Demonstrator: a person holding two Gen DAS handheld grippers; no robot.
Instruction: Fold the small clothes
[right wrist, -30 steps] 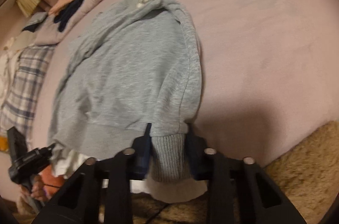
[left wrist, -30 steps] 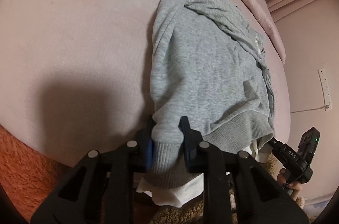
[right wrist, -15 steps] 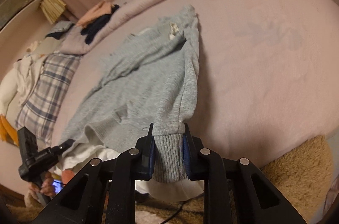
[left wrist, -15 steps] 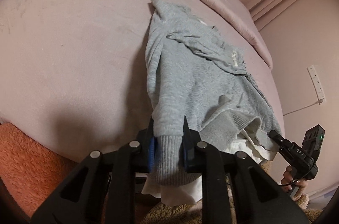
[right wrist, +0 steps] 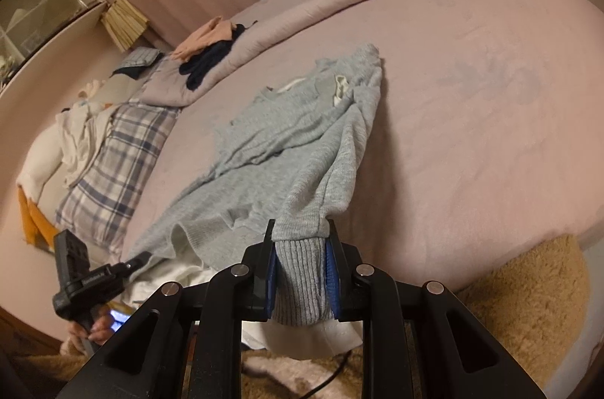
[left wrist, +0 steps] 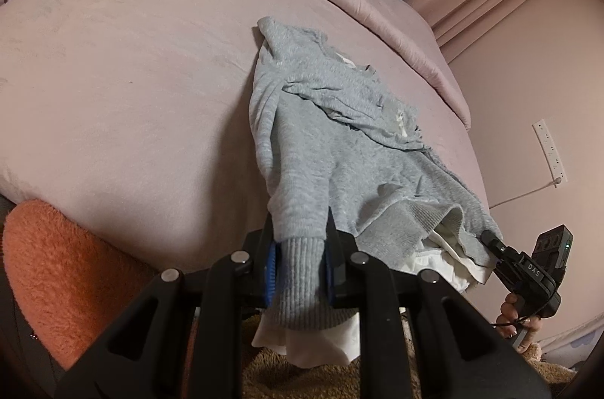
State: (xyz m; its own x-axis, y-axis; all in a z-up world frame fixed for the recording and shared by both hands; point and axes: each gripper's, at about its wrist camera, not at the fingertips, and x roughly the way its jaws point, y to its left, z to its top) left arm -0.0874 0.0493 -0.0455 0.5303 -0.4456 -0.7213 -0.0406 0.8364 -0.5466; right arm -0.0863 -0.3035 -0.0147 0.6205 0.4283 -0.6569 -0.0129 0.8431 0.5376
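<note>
Both jaws are clamped on the ribbed hem corners of the grey sweater (left wrist: 339, 150), left gripper (left wrist: 300, 261) and right gripper (right wrist: 302, 276) at the bed's (left wrist: 113, 78) near edge; no fold made yet; sleeves lie rumpled.

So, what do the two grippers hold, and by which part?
Both hold the grey sweatshirt by its ribbed hem: left gripper at one corner, right gripper at the other.

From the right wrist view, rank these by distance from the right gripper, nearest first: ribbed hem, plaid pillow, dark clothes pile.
1. ribbed hem, clamped in the right gripper.
2. plaid pillow, far left.
3. dark clothes pile, upper left on the comforter.
</note>
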